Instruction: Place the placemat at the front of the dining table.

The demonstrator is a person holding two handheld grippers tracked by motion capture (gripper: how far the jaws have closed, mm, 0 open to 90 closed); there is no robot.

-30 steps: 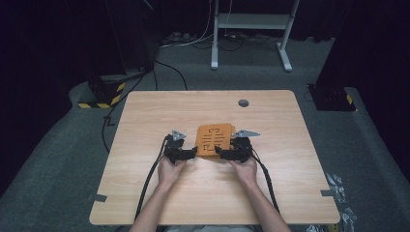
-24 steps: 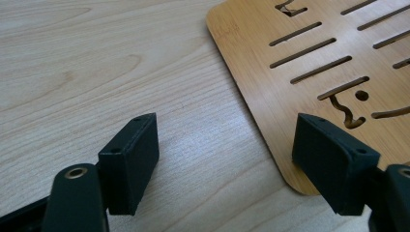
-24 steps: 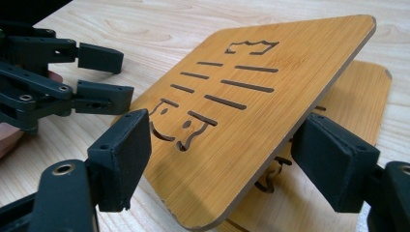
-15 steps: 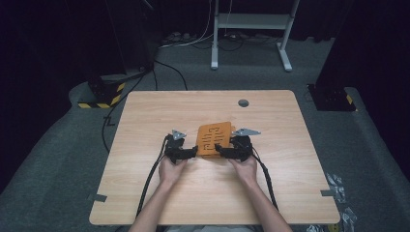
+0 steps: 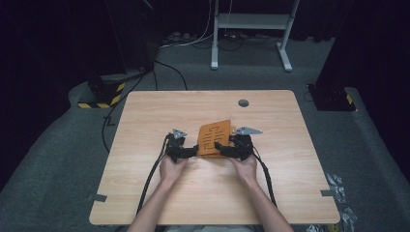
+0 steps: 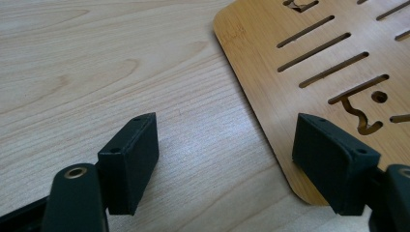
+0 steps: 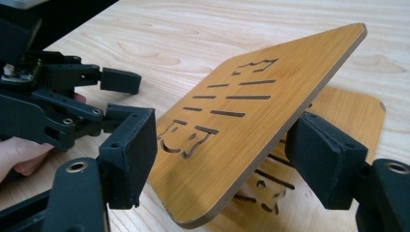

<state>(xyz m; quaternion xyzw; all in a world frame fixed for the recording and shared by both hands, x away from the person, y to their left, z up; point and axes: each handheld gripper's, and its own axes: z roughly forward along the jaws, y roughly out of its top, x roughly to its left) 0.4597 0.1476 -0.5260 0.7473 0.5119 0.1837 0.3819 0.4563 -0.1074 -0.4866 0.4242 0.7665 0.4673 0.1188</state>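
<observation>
Between the jaws of the right gripper (image 7: 220, 164) passes the near edge of an orange bamboo board (image 7: 251, 121), cut through with slots and small shaped openings. Those jaws stand apart, one on each side of the edge, and whether either pad presses the wood cannot be told. The board is tilted, its far edge raised off the tabletop (image 7: 193, 29). Beneath it a second bamboo panel (image 7: 353, 113) with similar cut-outs lies flat; whether the two are joined cannot be told.

Across from it, in the right gripper view, the left gripper (image 7: 109, 96) sits just beside the board's other edge, a hand (image 7: 21, 152) behind it. In the left gripper view the left gripper (image 6: 246, 159) also has its jaws apart: one is over bare wood, the other over the board's (image 6: 309, 58) rounded corner, and nothing is between them.

From the high view, the board (image 5: 214, 137) lies near the middle of the light wooden tabletop (image 5: 145, 193), with the left gripper (image 5: 189, 149) at its left edge and the right gripper (image 5: 221, 148) at its right. Both forearms reach in from the near side, cables trailing back. A small dark round disc (image 5: 243, 103) sits well apart toward the far edge. Grey carpet (image 5: 58, 159) surrounds the tabletop, and a white metal frame (image 5: 251, 29) stands beyond.
</observation>
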